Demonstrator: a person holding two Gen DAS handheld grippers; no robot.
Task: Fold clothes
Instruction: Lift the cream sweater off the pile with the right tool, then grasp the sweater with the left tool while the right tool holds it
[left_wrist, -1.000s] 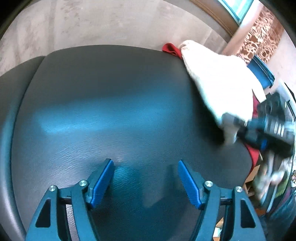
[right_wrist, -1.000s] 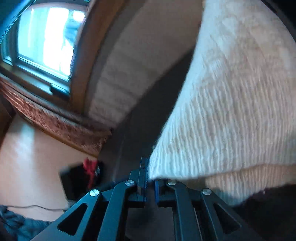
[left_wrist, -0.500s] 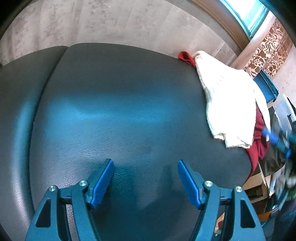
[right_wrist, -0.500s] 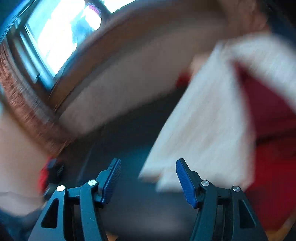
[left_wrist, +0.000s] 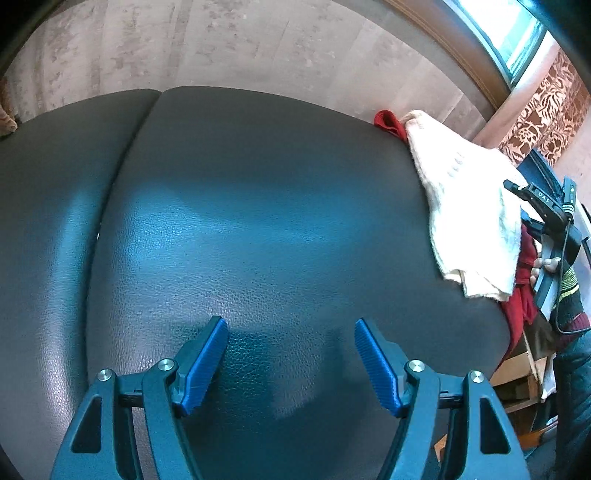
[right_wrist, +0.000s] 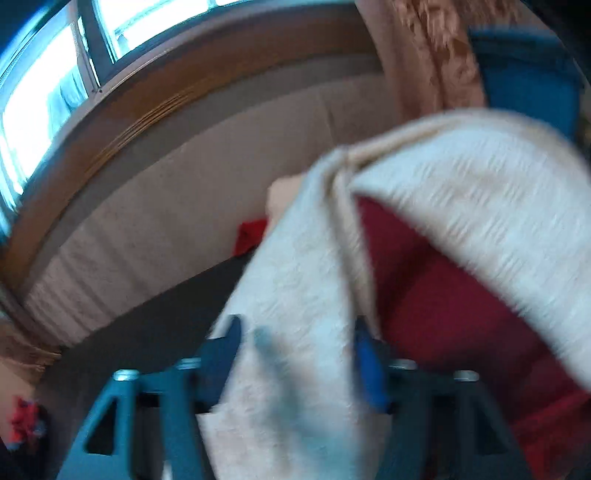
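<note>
With its jaws closing around a hanging fold of the cream knit garment (right_wrist: 303, 295) draped over red clothes (right_wrist: 436, 295) at the dark cushion's (left_wrist: 258, 221) edge, the right hand-held gripper (right_wrist: 295, 354) may pinch too little so the fabric slips, while the left hand-held gripper (left_wrist: 290, 363) hovers released and empty.

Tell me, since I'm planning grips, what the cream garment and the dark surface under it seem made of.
Cream garment: looks like a soft, matte knit, with ribbed rows in its weave. Dark surface: probably leather or a faux-leather cushion, given its pebbled grain and soft sheen.
</note>
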